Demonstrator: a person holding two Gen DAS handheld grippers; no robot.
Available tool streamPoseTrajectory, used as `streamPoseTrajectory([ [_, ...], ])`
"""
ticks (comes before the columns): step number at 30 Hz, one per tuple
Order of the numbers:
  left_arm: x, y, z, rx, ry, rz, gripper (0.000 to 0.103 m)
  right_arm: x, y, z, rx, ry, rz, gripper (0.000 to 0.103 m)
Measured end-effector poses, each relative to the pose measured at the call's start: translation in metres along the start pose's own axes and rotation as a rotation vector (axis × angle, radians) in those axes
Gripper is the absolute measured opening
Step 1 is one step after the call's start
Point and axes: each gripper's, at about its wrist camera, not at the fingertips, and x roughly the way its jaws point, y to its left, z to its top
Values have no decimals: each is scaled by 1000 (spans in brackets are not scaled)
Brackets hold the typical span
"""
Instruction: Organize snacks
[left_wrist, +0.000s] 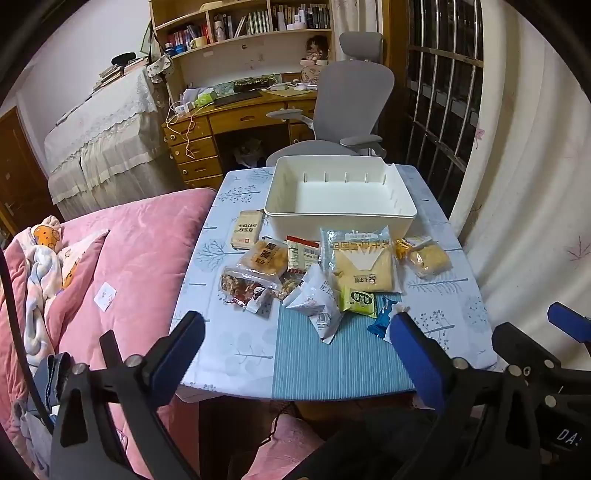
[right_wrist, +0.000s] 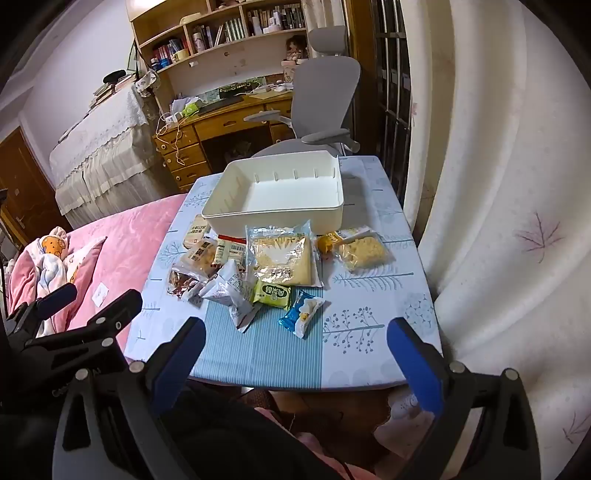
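Several snack packets lie loose on a small table with a blue and white cloth (left_wrist: 314, 362). Behind them stands an empty white bin (left_wrist: 340, 192) (right_wrist: 280, 195). The largest packet is a clear bag of yellow biscuits (left_wrist: 360, 262) (right_wrist: 282, 260). Around it lie a green packet (left_wrist: 357, 302) (right_wrist: 272, 294), a blue packet (left_wrist: 384, 321) (right_wrist: 301, 312), a white crumpled pouch (left_wrist: 317, 299) (right_wrist: 231, 290) and a yellow cake packet (left_wrist: 428, 260) (right_wrist: 364, 251). My left gripper (left_wrist: 297, 325) hangs open over the table's near edge, nothing between its fingers. My right gripper (right_wrist: 295, 330) is open too, empty.
A pink quilted bed (left_wrist: 122, 258) borders the table on the left. A grey office chair (left_wrist: 347, 103) and a wooden desk (left_wrist: 229, 122) stand behind the bin. A white curtain (right_wrist: 498, 221) hangs close on the right. The right gripper's frame (left_wrist: 535, 354) shows at the left view's edge.
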Motion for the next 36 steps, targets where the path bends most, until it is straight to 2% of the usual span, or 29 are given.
streamPoseTrajectory([
  [36,1,-6,-3,-20,-15,-39,99,4,4,-2,-13,12,-18,99],
])
